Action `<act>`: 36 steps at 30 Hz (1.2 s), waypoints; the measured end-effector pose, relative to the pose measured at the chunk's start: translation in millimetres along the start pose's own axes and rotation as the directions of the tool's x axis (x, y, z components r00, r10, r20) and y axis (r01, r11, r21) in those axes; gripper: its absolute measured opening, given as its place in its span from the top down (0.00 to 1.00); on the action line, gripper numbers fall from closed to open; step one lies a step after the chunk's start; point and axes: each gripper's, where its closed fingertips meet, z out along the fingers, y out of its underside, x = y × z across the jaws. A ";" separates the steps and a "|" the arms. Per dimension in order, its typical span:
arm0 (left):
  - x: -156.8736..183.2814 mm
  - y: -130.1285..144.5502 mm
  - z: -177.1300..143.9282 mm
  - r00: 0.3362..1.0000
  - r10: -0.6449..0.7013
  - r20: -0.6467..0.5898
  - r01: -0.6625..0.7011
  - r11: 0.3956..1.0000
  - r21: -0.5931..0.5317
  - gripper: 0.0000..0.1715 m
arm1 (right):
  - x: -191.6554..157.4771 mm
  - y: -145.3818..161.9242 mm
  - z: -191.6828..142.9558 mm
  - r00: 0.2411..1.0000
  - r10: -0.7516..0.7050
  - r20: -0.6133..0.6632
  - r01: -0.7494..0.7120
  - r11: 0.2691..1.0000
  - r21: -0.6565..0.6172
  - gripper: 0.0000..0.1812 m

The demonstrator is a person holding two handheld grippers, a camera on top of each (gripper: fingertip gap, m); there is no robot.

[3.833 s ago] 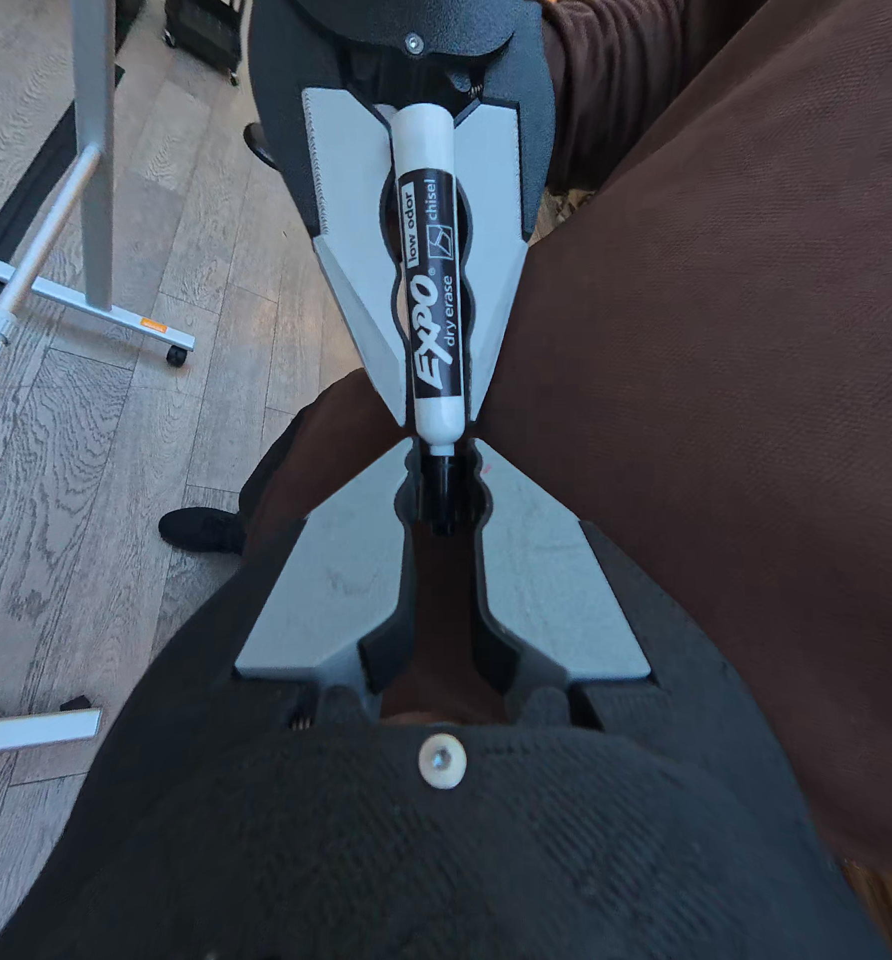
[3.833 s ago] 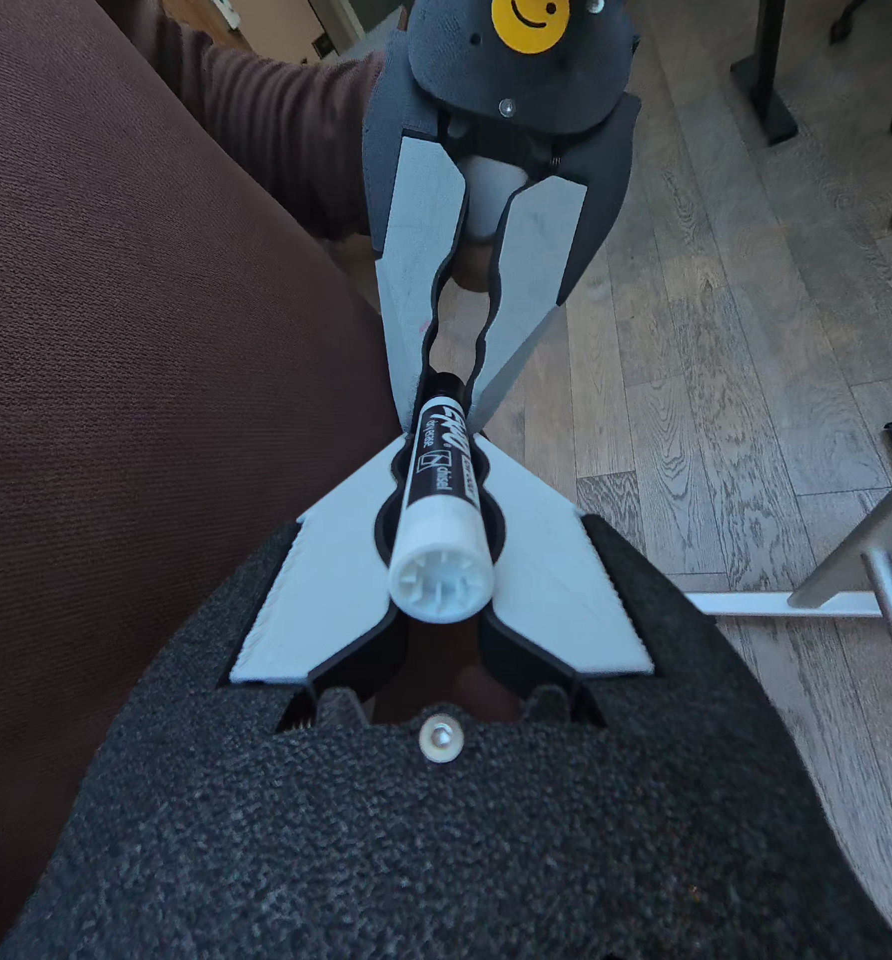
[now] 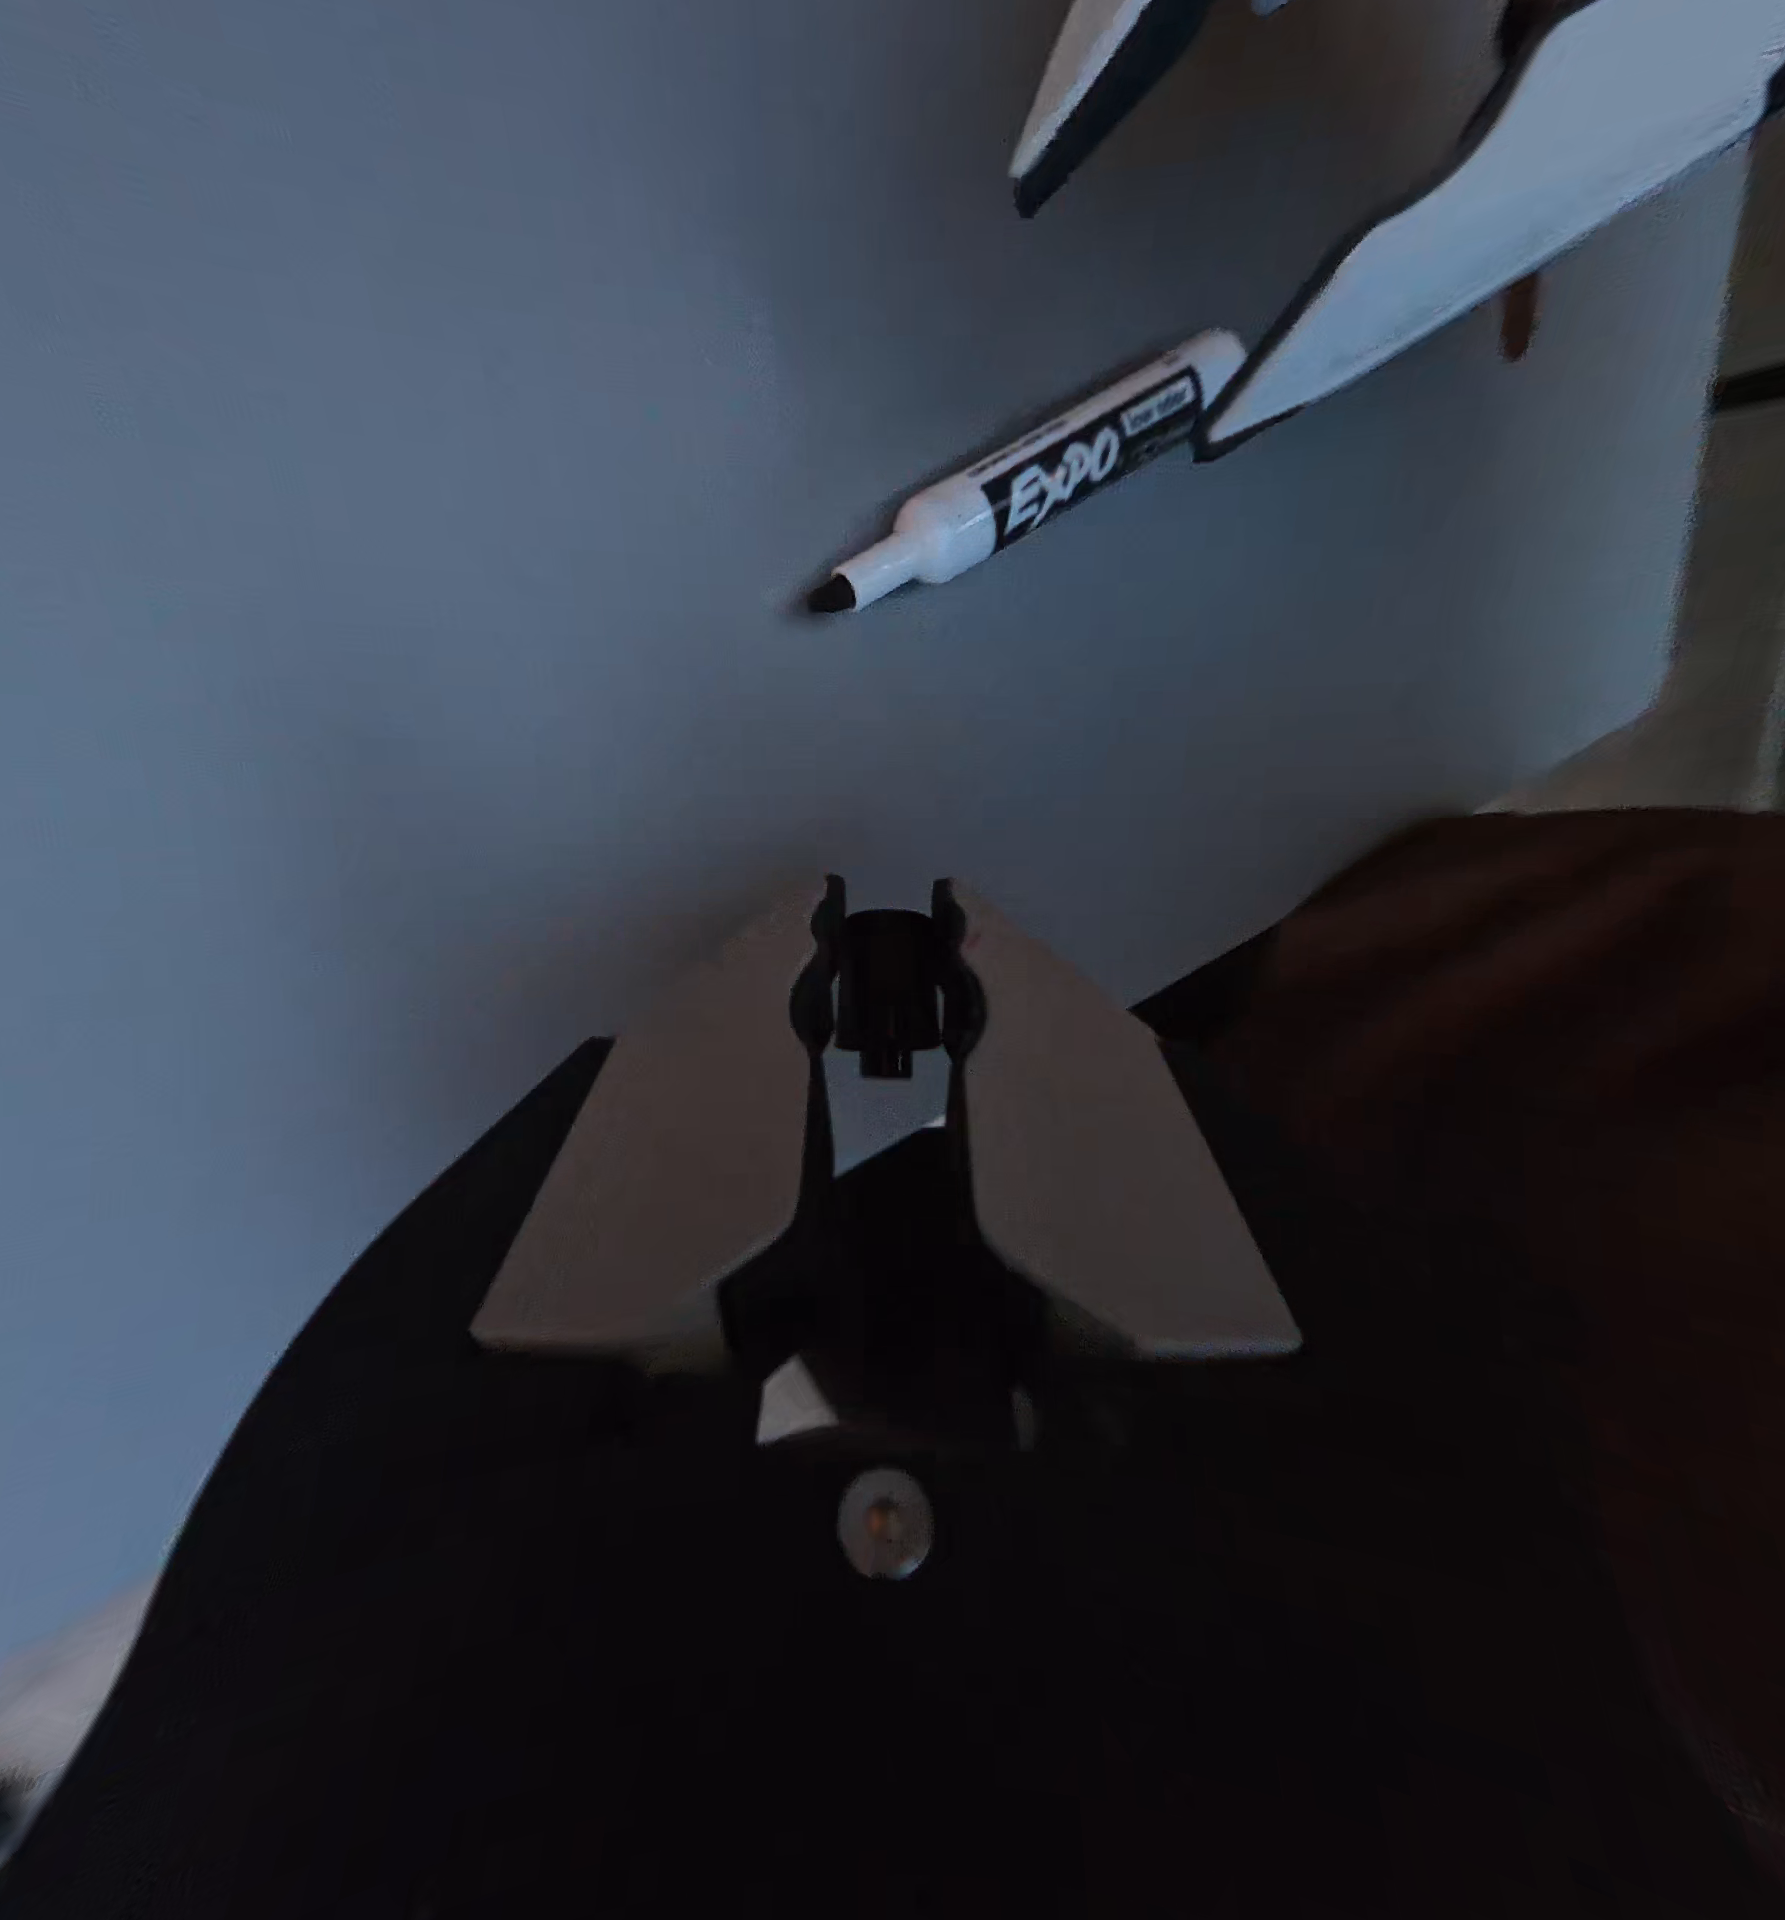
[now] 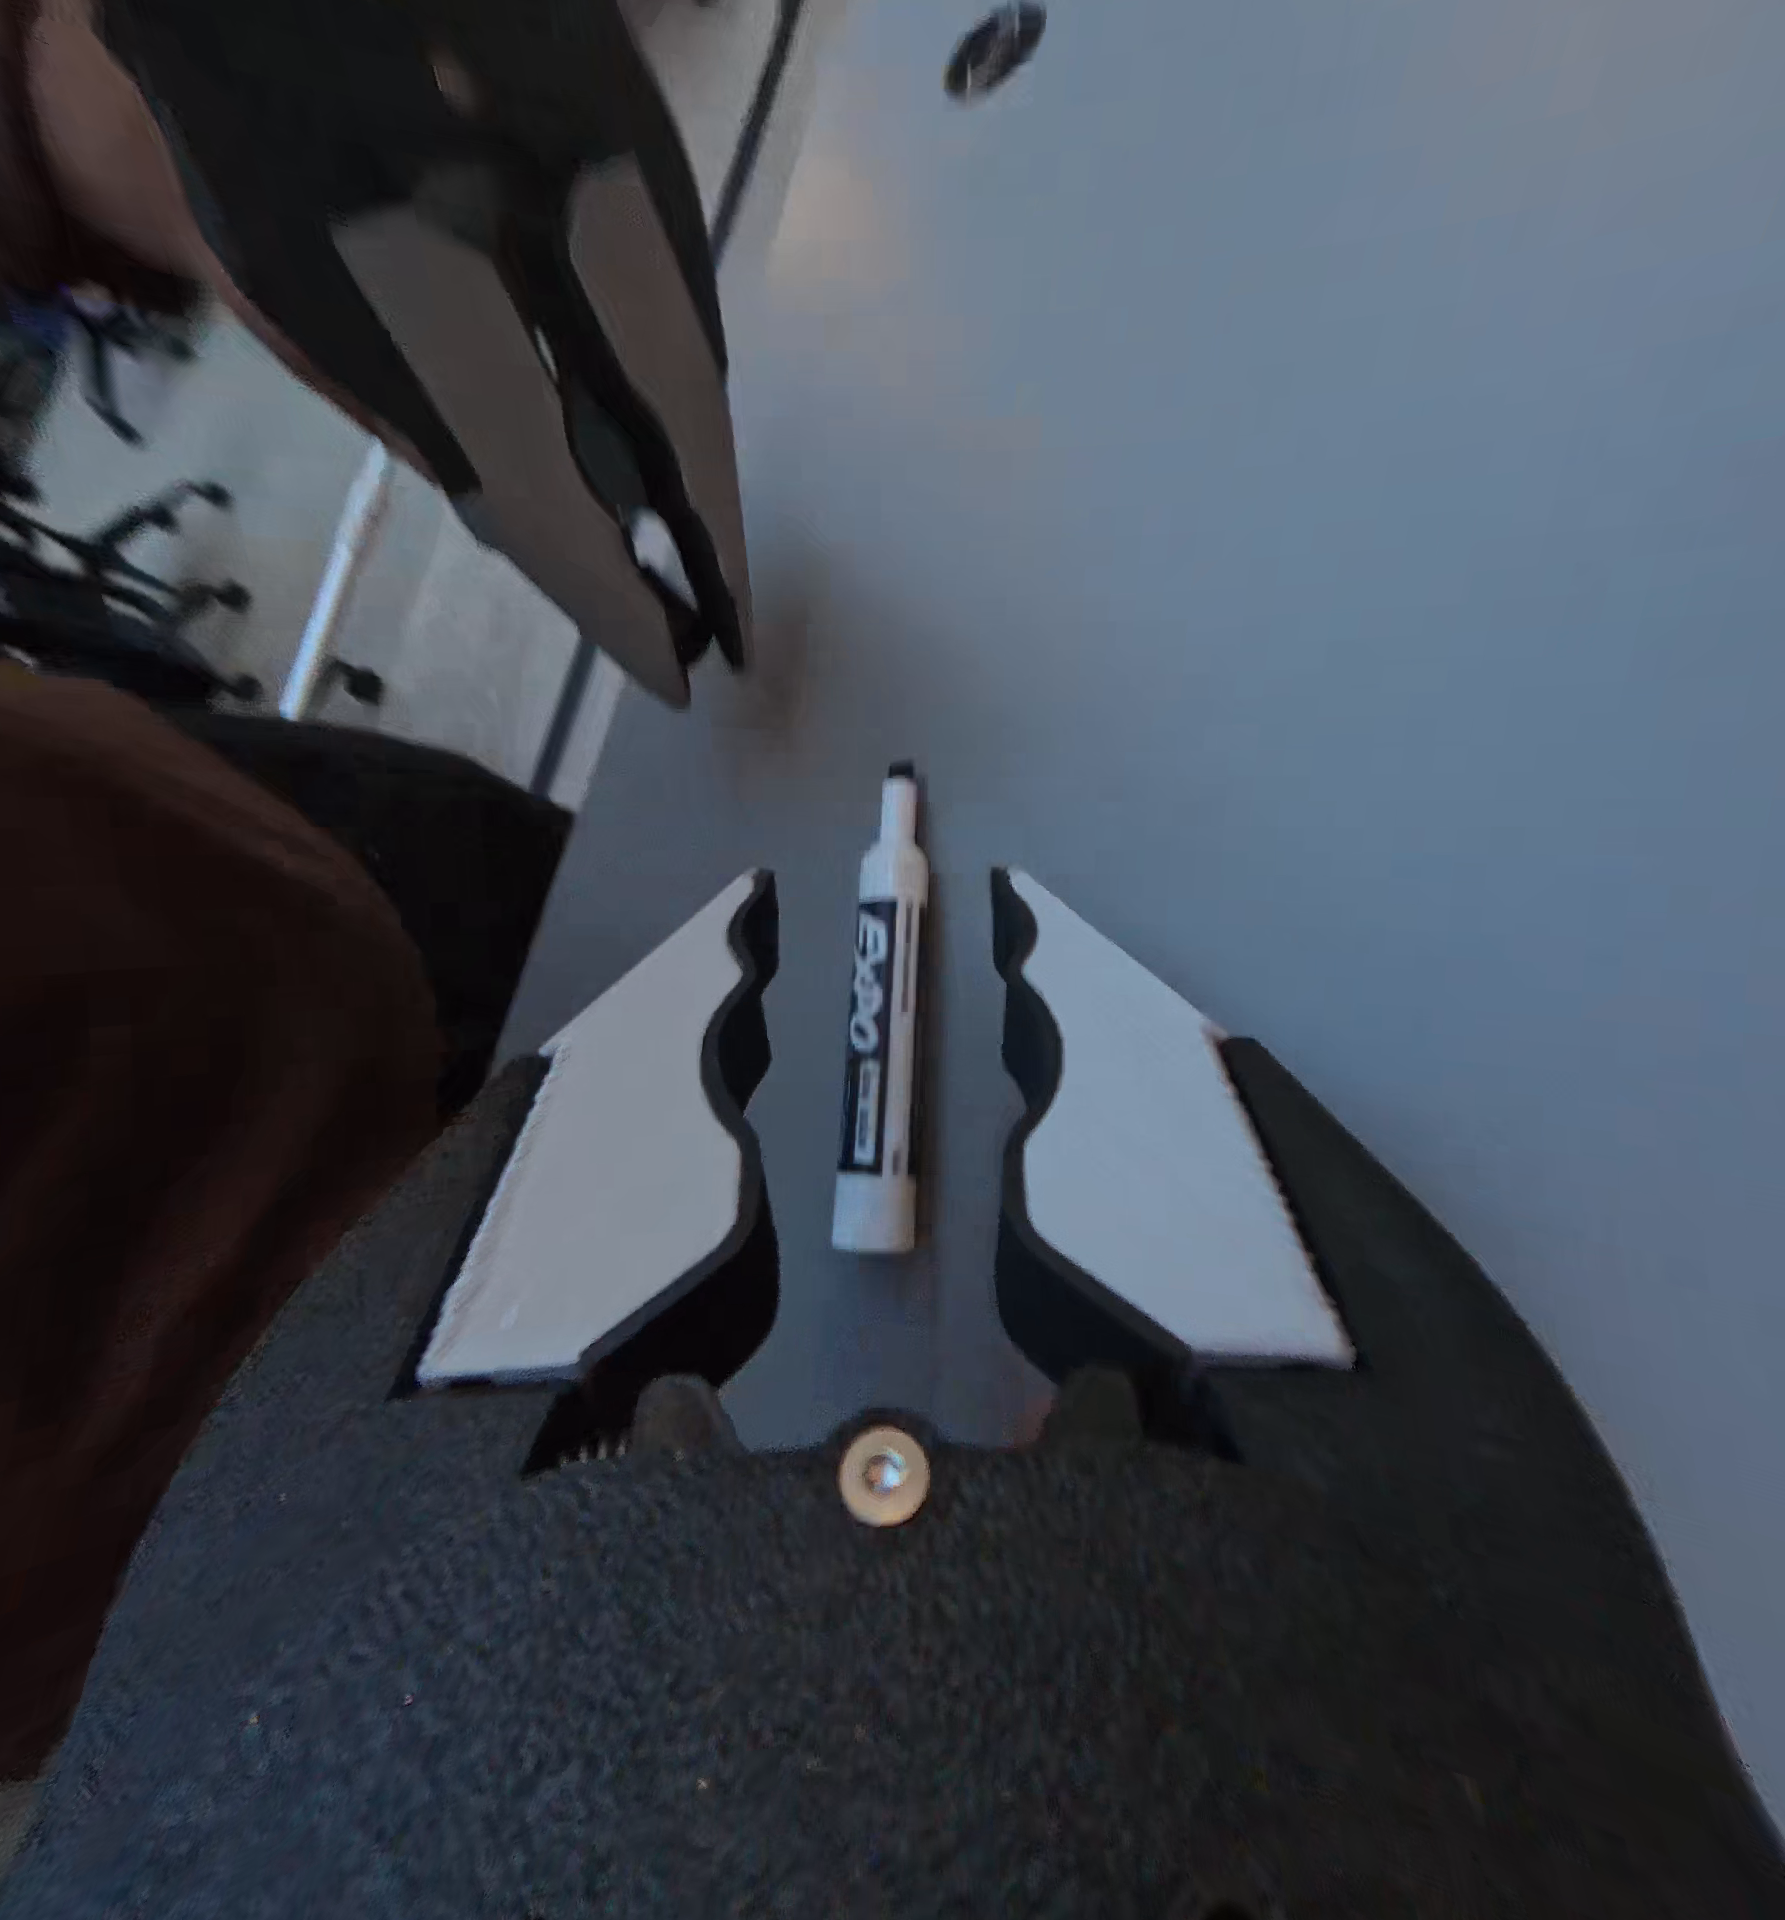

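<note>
A white marker with a black label lies uncapped on the grey table, its black tip bare. My left gripper is shut on the marker's black cap and holds it above the table, a short way from the tip. In the right wrist view the marker lies lengthwise between the fingers of my right gripper, which is open around it and not touching it. The left gripper shows there at the upper left, beyond the marker's tip. The right gripper's fingers show in the left wrist view at the top right.
The table's edge runs along the left of the right wrist view, with floor and office chair bases beyond. A dark red sleeve is at the left. A round dark grommet sits in the table at the far end.
</note>
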 end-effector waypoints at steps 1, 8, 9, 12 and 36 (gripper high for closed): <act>-4.0 -0.9 0.0 0.995 0.090 0.046 -0.089 0.996 -0.016 0.92 | 1.9 16.2 -0.7 0.997 -0.041 -0.065 0.037 0.997 -0.067 0.76; -22.0 -4.7 16.0 0.849 0.509 0.141 -0.490 0.858 -0.153 0.93 | 9.5 51.2 6.3 0.944 -0.155 -0.292 0.104 0.977 -0.184 0.85; -22.5 -6.2 16.1 0.836 0.533 0.133 -0.513 0.844 -0.156 0.93 | 11.0 51.0 6.8 0.936 -0.168 -0.309 0.110 0.974 -0.196 0.90; -24.5 -7.7 13.2 0.803 0.583 0.123 -0.563 0.810 -0.163 0.85 | 10.4 49.3 9.5 0.930 -0.165 -0.329 0.096 0.972 -0.215 0.91; -24.5 -1.7 12.8 0.678 0.734 0.033 -0.725 0.676 -0.135 0.91 | -21.2 34.8 35.5 0.954 -0.217 -0.205 0.158 0.950 -0.269 0.91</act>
